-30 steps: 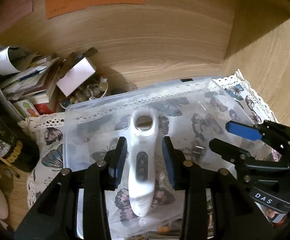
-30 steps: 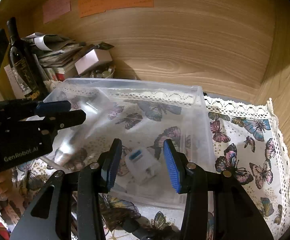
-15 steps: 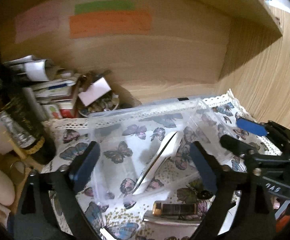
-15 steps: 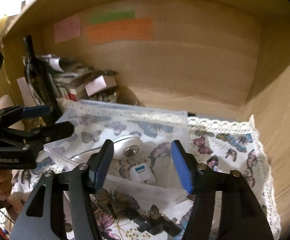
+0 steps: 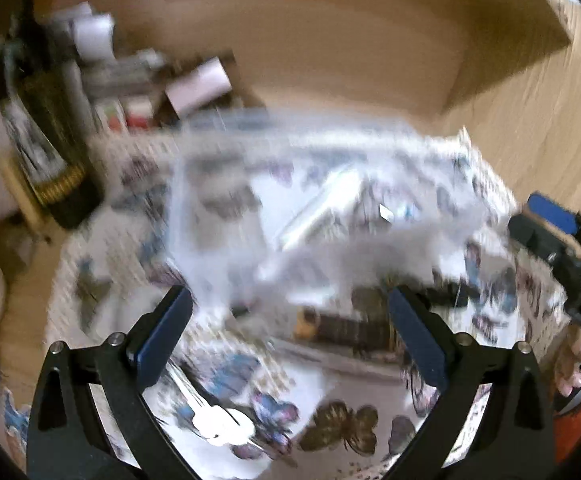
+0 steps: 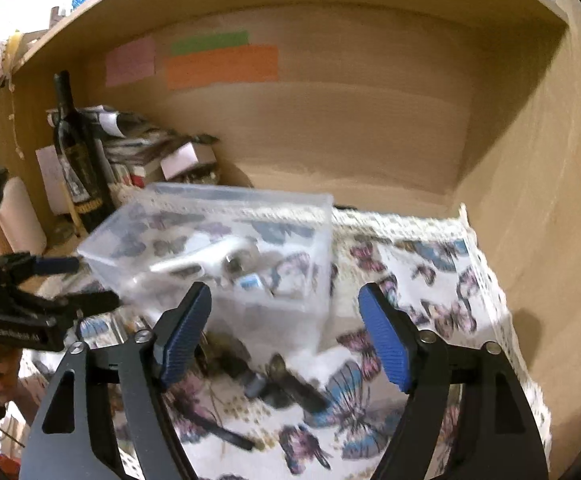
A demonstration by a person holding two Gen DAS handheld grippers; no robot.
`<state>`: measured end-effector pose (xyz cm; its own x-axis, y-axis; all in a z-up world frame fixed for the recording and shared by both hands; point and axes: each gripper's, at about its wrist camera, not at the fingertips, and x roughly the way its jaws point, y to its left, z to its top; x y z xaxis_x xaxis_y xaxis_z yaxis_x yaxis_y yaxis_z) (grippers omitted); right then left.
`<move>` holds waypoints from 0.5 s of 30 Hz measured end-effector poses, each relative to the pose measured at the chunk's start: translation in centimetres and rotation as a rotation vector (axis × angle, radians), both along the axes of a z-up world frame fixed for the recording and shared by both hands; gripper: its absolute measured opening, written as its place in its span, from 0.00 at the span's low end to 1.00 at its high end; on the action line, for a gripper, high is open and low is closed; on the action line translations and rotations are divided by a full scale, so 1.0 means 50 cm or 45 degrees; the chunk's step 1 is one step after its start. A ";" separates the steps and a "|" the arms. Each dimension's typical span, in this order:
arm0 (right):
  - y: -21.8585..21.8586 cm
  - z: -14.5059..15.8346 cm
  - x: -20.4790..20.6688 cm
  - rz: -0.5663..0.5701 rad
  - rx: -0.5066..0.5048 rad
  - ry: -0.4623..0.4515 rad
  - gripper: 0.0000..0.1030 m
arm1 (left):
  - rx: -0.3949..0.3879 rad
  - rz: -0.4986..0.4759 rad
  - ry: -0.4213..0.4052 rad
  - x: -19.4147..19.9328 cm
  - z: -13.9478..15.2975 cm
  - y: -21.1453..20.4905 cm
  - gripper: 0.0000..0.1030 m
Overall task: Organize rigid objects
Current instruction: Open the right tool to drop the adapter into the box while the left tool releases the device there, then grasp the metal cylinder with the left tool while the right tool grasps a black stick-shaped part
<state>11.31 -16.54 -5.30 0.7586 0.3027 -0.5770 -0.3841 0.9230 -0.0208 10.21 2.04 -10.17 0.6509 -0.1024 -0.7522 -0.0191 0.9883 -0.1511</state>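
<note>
A clear plastic box (image 6: 246,200) stands on the butterfly cloth (image 6: 422,280). Inside lie a white handheld device (image 6: 210,258) and a small white charger with a blue label (image 6: 250,282). My right gripper (image 6: 286,312) hangs in front of the box, its jaws opening with nothing between them. In the blurred left wrist view my left gripper (image 5: 286,320) is also opening, wide and empty, short of the box (image 5: 218,208). A silver key (image 5: 218,424) and a dark gold-trimmed lighter-like object (image 5: 342,328) lie on the cloth below it.
A dark wine bottle (image 6: 74,152), stacked papers (image 6: 138,140) and a bowl stand at the back left. Several dark small items (image 6: 282,388) lie on the cloth in front of the box. Wooden shelf walls (image 6: 530,200) close in the back and right.
Both grippers have let go of what they held: the white device and the small charger now lie in the box. Both jaws widened and both grippers pulled back from the box.
</note>
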 end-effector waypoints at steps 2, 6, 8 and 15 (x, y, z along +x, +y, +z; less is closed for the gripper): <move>-0.008 -0.013 -0.005 -0.014 -0.016 0.018 0.73 | 0.003 -0.021 0.063 0.003 -0.026 -0.017 0.97; -0.022 -0.044 -0.013 -0.031 -0.035 0.065 0.74 | 0.009 -0.054 0.133 0.006 -0.061 -0.047 0.97; -0.024 -0.057 -0.015 -0.032 -0.039 0.091 0.74 | 0.031 -0.057 0.144 0.004 -0.070 -0.056 0.97; -0.012 -0.111 -0.002 -0.018 -0.068 0.207 0.74 | 0.064 -0.045 0.155 -0.024 -0.088 -0.036 0.97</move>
